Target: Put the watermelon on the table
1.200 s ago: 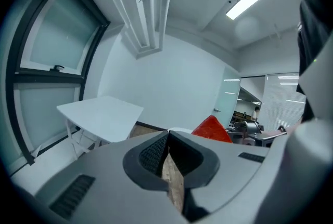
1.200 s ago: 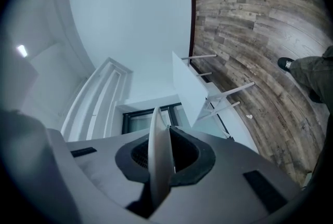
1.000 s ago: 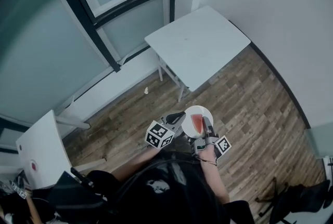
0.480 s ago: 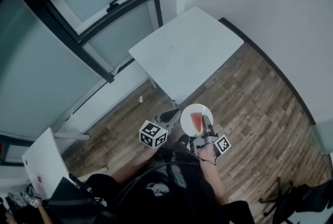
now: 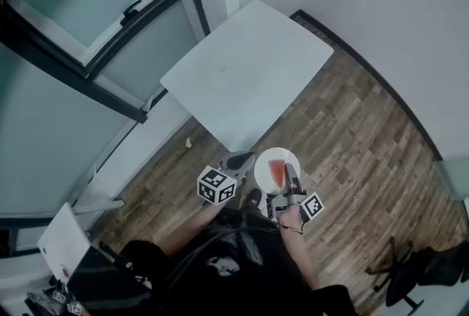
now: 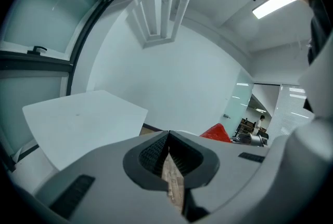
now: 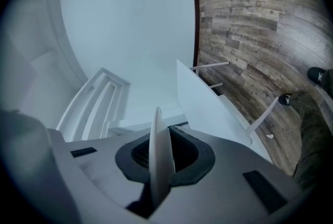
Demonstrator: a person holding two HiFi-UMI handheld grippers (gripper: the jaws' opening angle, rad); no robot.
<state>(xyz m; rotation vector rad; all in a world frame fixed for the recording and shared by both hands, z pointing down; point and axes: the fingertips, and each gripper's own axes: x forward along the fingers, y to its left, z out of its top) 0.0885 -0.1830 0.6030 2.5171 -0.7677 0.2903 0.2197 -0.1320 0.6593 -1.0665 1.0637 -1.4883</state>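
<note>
- At the left, left gripper (image 5: 239, 159) just beside the left rim of the plate (image 5: 266, 160), apart from it; jaws closed tip to tip and empty, with only a strip of wooden floor (image 6: 174, 186) seen through the small gap behind the tips.
- Held low in front of the body, pointing ahead and a little downward toward the white table (image 5: 249, 72); forearm (image 5: 189, 232) stretched forward behind the marker cube (image 5: 218, 185).
- On this cube, black-and-white square patterns.
- In the middle, watermelon (image 5: 276, 174), a red slice lying on the white plate, carried in the air above the floor, just short of the near table edge and not on the table.
- At the right, right gripper (image 5: 291, 175) clamped on the right part of the plate rim; slice just left of its jaws, not touched by them. In the right gripper view, plate edge-on between the two pads, pressed from both sides.
- Right hand (image 5: 287, 213) close to the body, gripper almost level, pointing toward the table; second marker cube (image 5: 314, 205) on its right side.
- Below, white print (image 5: 218, 263) on the dark shirt, too small to read.
</note>
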